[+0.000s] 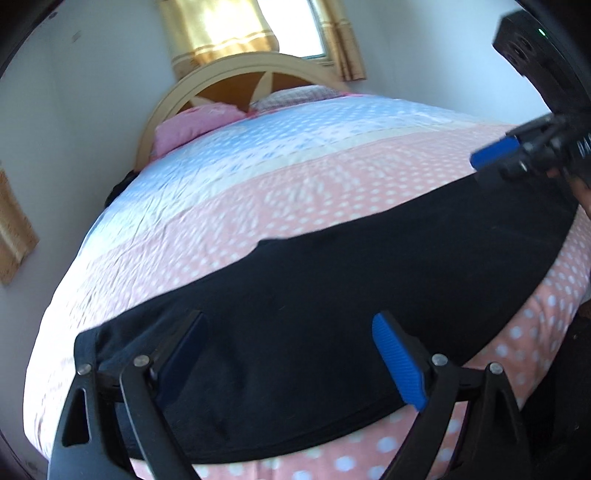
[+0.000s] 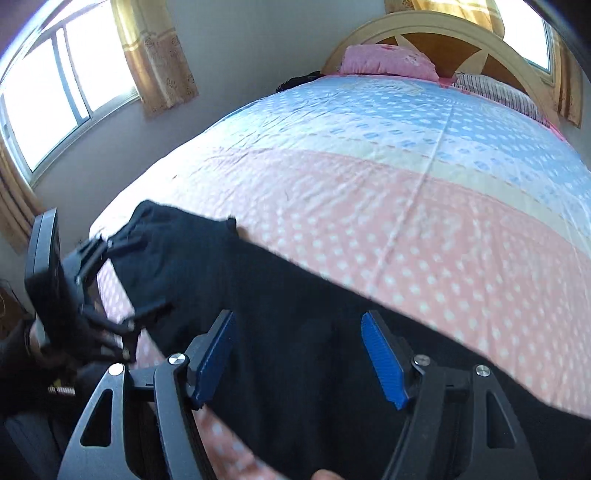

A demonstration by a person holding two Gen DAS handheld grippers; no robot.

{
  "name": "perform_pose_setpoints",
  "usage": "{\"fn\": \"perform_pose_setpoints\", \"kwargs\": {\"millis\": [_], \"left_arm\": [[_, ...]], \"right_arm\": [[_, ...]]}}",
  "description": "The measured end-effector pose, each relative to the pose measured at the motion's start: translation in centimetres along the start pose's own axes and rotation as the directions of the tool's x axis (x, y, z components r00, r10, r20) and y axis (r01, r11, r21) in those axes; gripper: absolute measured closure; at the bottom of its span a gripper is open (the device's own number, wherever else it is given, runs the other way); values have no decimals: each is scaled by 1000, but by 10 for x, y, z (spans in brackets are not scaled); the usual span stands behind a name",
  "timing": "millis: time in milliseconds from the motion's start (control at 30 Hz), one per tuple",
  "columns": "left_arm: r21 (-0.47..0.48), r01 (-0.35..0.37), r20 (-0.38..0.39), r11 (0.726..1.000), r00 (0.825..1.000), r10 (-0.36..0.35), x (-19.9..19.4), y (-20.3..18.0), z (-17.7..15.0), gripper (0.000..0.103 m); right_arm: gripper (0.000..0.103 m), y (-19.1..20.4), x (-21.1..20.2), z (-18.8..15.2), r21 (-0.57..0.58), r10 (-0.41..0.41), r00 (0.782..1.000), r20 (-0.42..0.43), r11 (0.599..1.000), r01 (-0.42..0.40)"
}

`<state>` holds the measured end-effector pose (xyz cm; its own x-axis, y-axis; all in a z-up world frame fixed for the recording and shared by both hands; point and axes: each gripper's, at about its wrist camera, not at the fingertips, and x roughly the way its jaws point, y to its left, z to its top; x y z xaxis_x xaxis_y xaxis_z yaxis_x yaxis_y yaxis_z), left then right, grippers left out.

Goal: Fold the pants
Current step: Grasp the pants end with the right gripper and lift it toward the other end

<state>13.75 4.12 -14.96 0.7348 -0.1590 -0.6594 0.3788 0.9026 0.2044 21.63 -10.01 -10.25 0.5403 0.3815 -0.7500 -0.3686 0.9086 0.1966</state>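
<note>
Black pants (image 1: 332, 314) lie stretched flat along the near edge of the bed and also show in the right wrist view (image 2: 295, 314). My left gripper (image 1: 288, 339) is open, its blue-padded fingers spread just above the pants' left part. My right gripper (image 2: 299, 339) is open above the pants' right part. The right gripper also shows at the far right of the left wrist view (image 1: 495, 155), over the pants' right end. The left gripper shows at the left of the right wrist view (image 2: 110, 273), by the pants' left end.
The bed (image 1: 258, 192) has a pink and blue dotted cover. Pink pillows (image 2: 388, 61) and a curved headboard (image 2: 424, 26) stand at the far end. Windows with gold curtains (image 2: 155, 55) are on the walls. The bed's near edge drops off below the pants.
</note>
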Motion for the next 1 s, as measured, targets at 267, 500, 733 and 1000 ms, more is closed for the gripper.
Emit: {"fn": "perform_pose_setpoints", "kwargs": {"millis": [267, 500, 733, 1000], "left_arm": [[-109, 10, -60, 994, 998, -17, 16, 39, -26, 10], [-170, 44, -51, 984, 997, -53, 19, 48, -33, 2], [-200, 71, -47, 977, 996, -82, 20, 52, -35, 1], [-200, 69, -43, 977, 996, -79, 17, 55, -39, 0]], "right_arm": [[44, 23, 67, 54, 128, 112, 993, -41, 986, -106], [47, 31, 116, 71, 233, 198, 976, -94, 957, -172], [61, 31, 135, 69, 284, 251, 959, -131, 937, -206], [92, 33, 157, 62, 358, 322, 935, -150, 899, -252]]}}
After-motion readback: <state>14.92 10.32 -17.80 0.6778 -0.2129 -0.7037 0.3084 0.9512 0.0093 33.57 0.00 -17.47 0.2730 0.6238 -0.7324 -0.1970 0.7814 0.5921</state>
